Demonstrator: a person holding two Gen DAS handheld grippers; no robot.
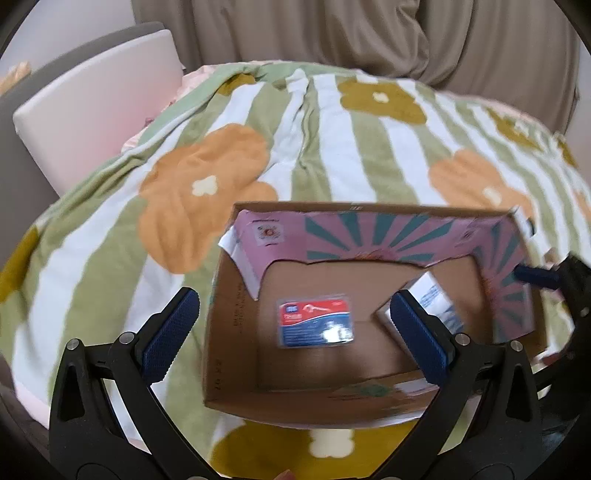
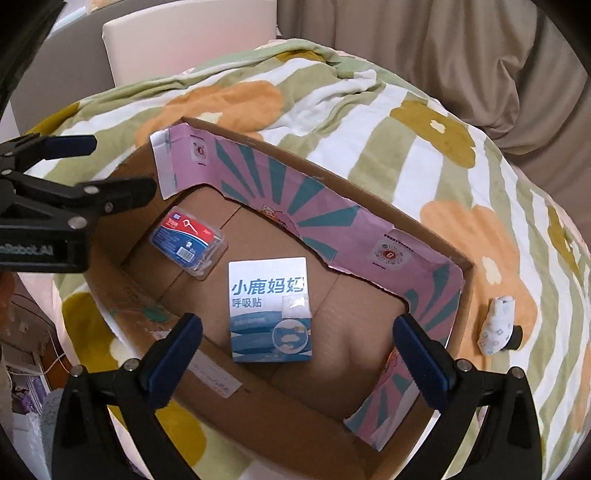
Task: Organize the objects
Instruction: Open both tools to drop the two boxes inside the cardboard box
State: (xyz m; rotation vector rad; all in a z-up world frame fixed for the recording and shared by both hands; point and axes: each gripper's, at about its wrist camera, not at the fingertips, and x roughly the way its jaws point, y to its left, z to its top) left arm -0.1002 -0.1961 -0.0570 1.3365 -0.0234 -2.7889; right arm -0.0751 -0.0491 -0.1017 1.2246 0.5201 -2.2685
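**On a flower-printed bed: an open carton below two empty grippers**

Beneath both grippers, a green-and-white striped blanket with orange and mustard flower shapes [image 2: 424, 155] covers the bed and carries everything else. Beyond its far edge hang beige curtains [image 1: 369, 33], and a white rectangular panel [image 1: 96, 99] stands to the far left.

Directly ahead of the left gripper [image 1: 291, 328] sits an open brown cardboard box with a pink-and-teal sunburst lining [image 2: 369, 236]; its flaps are torn away along the far wall. The right gripper [image 2: 297, 354] hovers over the near rim of the same box. Both grippers have their blue-padded fingers [image 2: 175, 358] spread wide, and neither has hold of anything. In the left wrist view the right gripper's far finger tip lies at the box's right wall; whether it touches cannot be told.

Inside the box, a white-and-blue rectangular carton printed with Chinese characters [image 2: 269, 310] lies flat on the floor, between the right gripper's fingers and just ahead of them. Farther in and to its left, apart from it, lies a clear plastic case with a red-and-blue label [image 2: 188, 242]; it lies between the left gripper's fingers, ahead of them.

Outside the box, to the right of the right gripper, a small white patterned sock-like bundle [image 2: 496, 325] rests on the blanket near the box's right wall.
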